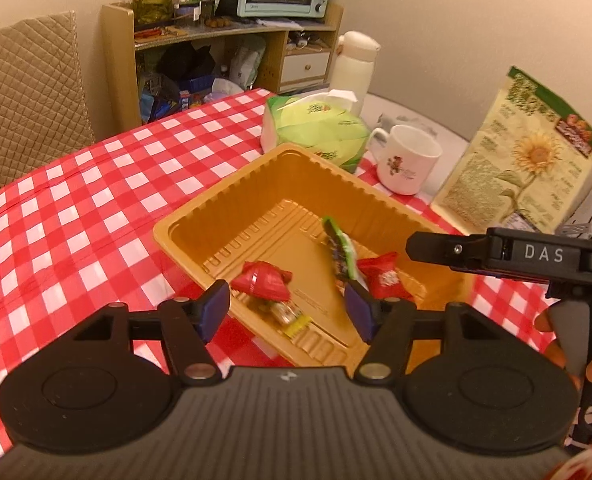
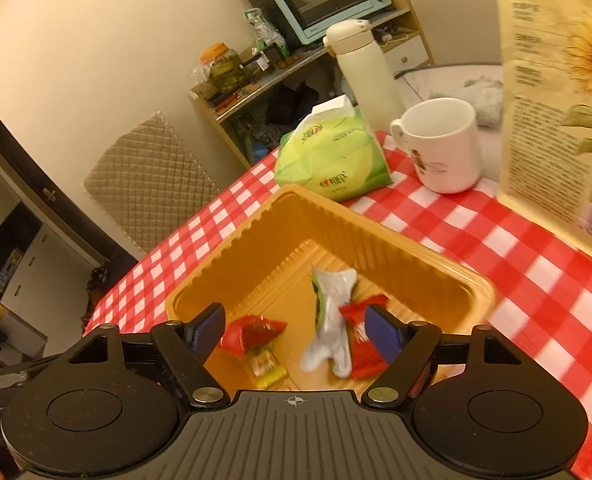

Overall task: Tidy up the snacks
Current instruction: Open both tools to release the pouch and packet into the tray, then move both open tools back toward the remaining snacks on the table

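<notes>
Snacks in orange ribbed plastic tray [image 1: 216,216] on checked tabletop [image 1: 76,200]: two red-wrapped candies [image 1: 262,280], green-white packet [image 2: 329,320], small yellow-ended sweet [image 2: 266,368]. Left gripper [image 1: 288,308] and right gripper [image 2: 296,332] jaws apart, empty.

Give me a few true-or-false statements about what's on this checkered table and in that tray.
1. The gold tray holds several wrapped snacks. True.
2. The white mug lies tipped on its side. False: it stands upright.
3. The left tongs clamp a red snack. False: they stand open with nothing pressed between them.
4. A green tissue pack sits on the table beyond the tray. True.
5. The right tongs are shut tight. False: they stand open over the tray.
</notes>
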Action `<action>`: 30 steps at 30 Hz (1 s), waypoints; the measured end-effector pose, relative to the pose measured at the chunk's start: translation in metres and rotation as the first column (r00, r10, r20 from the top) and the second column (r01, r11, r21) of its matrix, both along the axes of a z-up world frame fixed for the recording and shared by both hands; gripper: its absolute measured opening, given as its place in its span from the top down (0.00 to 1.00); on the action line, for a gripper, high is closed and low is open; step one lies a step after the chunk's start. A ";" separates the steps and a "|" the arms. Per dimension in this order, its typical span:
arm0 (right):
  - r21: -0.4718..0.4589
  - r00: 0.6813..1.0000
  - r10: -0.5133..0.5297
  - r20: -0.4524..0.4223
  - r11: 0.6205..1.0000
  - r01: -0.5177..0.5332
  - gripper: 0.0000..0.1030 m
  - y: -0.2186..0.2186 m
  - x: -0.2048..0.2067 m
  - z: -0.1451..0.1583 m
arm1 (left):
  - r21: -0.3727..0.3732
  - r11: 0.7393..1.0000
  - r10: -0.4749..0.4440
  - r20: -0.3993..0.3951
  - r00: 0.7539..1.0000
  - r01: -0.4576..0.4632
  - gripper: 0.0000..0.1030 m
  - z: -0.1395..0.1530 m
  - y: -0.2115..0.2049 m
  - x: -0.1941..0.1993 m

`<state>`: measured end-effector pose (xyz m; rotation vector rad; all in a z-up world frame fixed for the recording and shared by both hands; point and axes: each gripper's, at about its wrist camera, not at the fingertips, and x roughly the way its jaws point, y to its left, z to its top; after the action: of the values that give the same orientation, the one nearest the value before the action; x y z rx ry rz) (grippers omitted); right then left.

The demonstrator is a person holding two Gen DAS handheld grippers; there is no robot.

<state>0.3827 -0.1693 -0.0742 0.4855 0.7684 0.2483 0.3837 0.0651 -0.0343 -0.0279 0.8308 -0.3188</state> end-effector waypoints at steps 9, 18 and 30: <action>-0.029 0.999 0.034 0.033 0.999 -0.033 0.22 -0.018 -0.062 0.014 | -0.032 0.999 0.044 0.031 0.999 -0.043 0.38 0.017 0.001 -0.066; -0.107 0.988 0.144 0.061 0.985 -0.137 0.22 -0.017 -0.126 0.020 | -0.043 0.994 0.105 0.027 0.994 -0.103 0.38 0.023 0.006 -0.134; -0.179 0.960 0.272 0.059 0.949 -0.258 0.22 -0.016 -0.188 0.021 | -0.032 0.986 0.162 0.002 0.987 -0.162 0.37 0.019 0.002 -0.221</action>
<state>0.1952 -0.1849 -0.0536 0.2070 0.7657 0.4471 0.1625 0.0670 -0.0157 -0.1240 0.8130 -0.1788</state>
